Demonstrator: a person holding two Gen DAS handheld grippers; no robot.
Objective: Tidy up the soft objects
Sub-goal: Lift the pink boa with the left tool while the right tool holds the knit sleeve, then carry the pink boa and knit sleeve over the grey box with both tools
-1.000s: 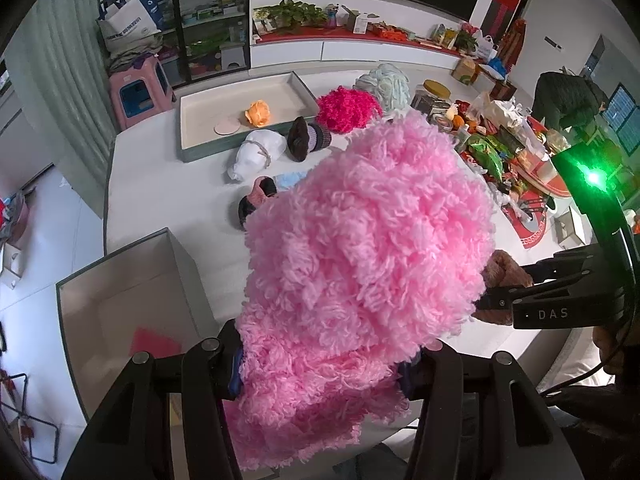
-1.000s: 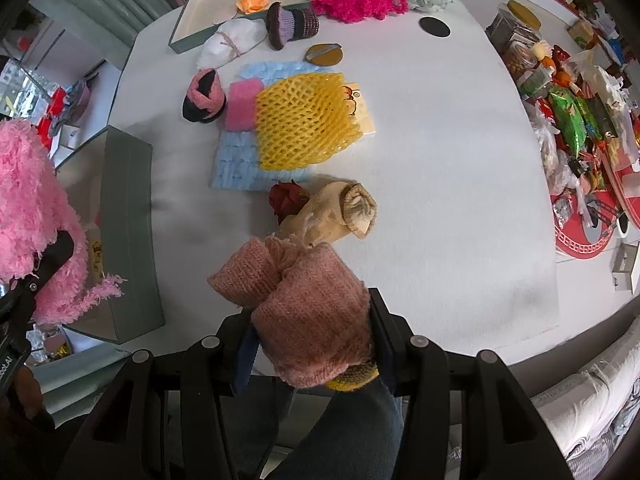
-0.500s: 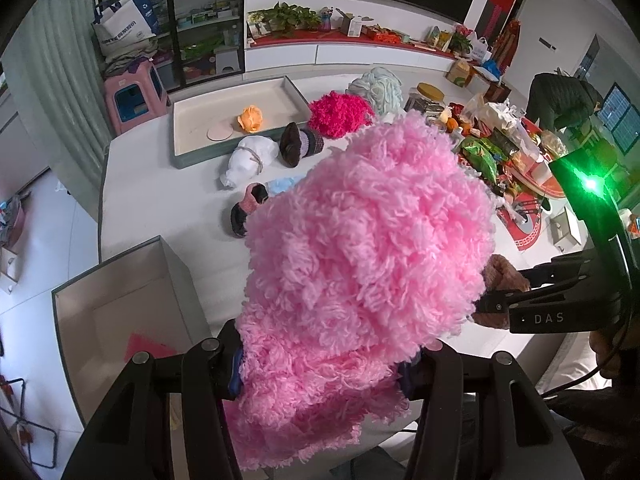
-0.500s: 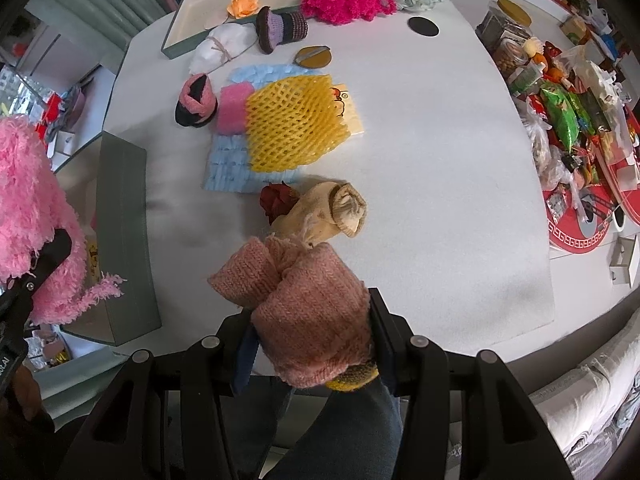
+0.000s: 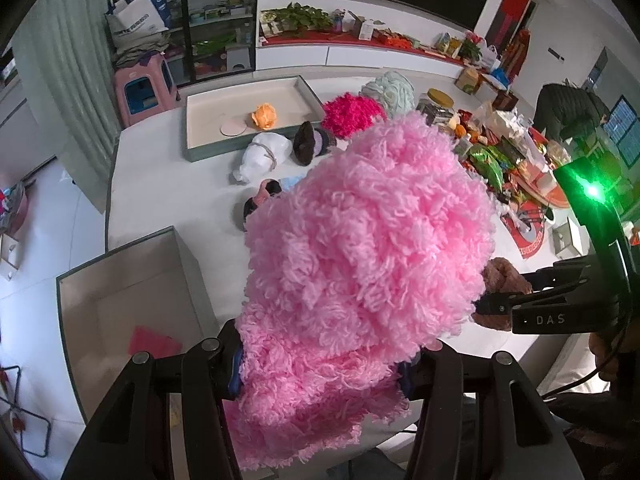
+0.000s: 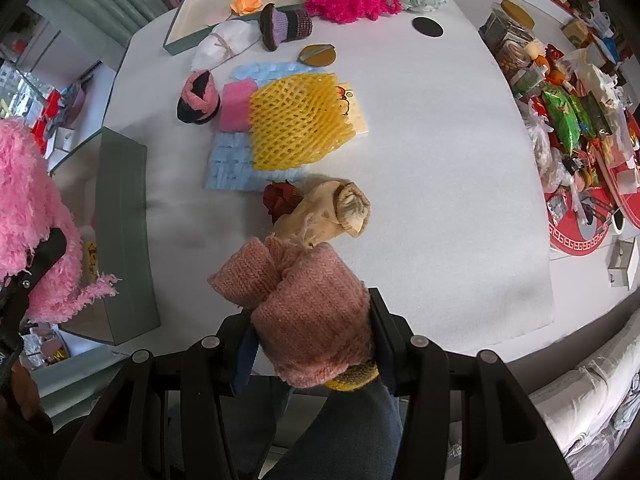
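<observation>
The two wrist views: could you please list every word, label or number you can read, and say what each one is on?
"DAS": white letters on the right gripper body.
White shopping bag: blue print, too blurred to read.
Snack packets: print too small to read.
Nothing else is legible.

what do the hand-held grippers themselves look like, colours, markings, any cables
Both are matte black plastic with round silver screw heads along the finger arms. The left hand-held gripper and the right hand-held gripper have blue finger pads. From the left view, the right one carries white "DAS" lettering, a green light and a thin black cable.
</observation>
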